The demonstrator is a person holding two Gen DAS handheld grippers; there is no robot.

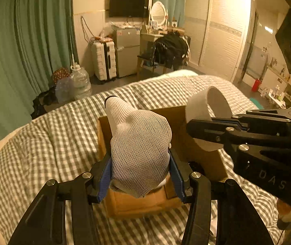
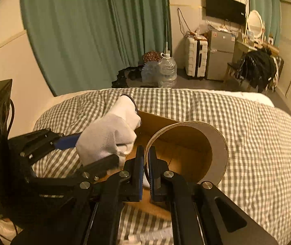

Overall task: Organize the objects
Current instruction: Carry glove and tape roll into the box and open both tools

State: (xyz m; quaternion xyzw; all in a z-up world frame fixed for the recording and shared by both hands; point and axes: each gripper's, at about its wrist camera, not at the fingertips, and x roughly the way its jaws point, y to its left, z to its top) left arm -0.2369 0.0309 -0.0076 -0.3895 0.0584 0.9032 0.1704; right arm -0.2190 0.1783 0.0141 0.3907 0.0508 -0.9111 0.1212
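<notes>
My left gripper [image 1: 140, 169] is shut on a balled white sock bundle [image 1: 139, 151], its blue pads pressing both sides. The bundle hangs over an open brown cardboard box [image 1: 145, 204] lying on the bed. To the right, my right gripper [image 1: 192, 127] pinches the wall of a wide cardboard ring [image 1: 198, 106], white outside. In the right wrist view the right gripper [image 2: 146, 151] is shut on the ring's wall [image 2: 219, 153], above the box [image 2: 155, 120]. The left gripper [image 2: 92, 153] holds the sock bundle [image 2: 108, 138] at the left.
The box rests on a bed with a grey-and-white checked cover [image 1: 53, 143]. Beyond the bed's far edge stand water jugs [image 1: 80, 83], a white suitcase [image 1: 103, 60], a small fridge [image 1: 126, 51] and a chair piled with black clothes [image 1: 170, 49]. Green curtains [image 1: 22, 40] hang at the left.
</notes>
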